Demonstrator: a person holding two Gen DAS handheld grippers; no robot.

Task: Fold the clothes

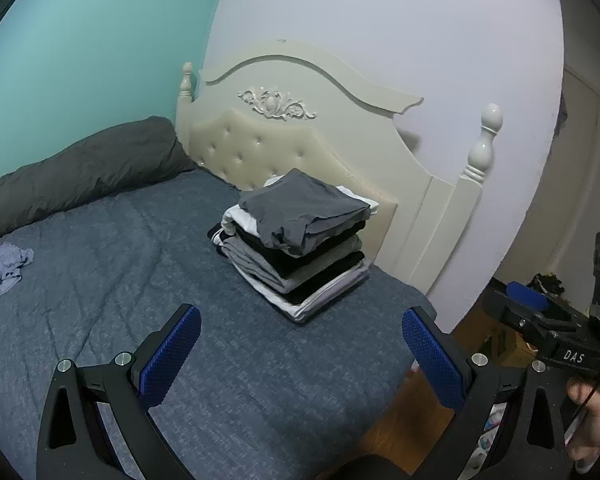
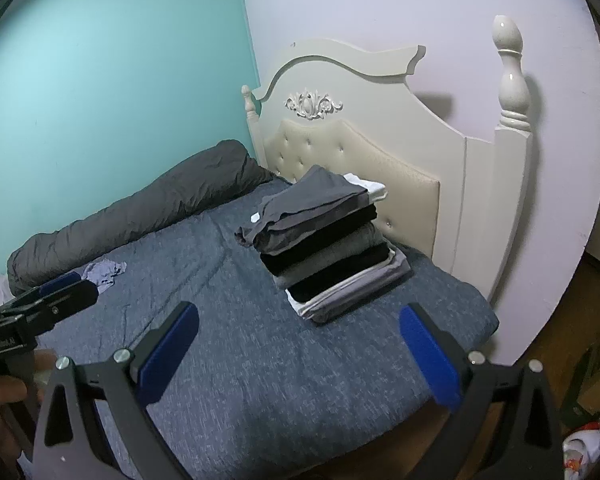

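A stack of folded clothes (image 1: 300,248) sits on the blue bedspread (image 1: 100,280) near the headboard, a dark grey garment (image 1: 304,208) on top. The same stack (image 2: 332,248) shows in the right wrist view. A crumpled light blue garment (image 1: 4,264) lies loose at the far left of the bed, small in the right wrist view as the light blue garment (image 2: 104,272). My left gripper (image 1: 300,352) is open, short of the stack, nothing between its blue pads. My right gripper (image 2: 300,356) is also open and empty. Each gripper appears at the edge of the other's view.
A cream headboard (image 1: 300,120) with posts stands behind the stack. A rolled dark grey duvet (image 1: 80,172) lies along the teal wall. The bed's right edge drops to a wooden floor (image 1: 412,420) with clutter. A hand (image 1: 592,412) holds the right gripper's handle.
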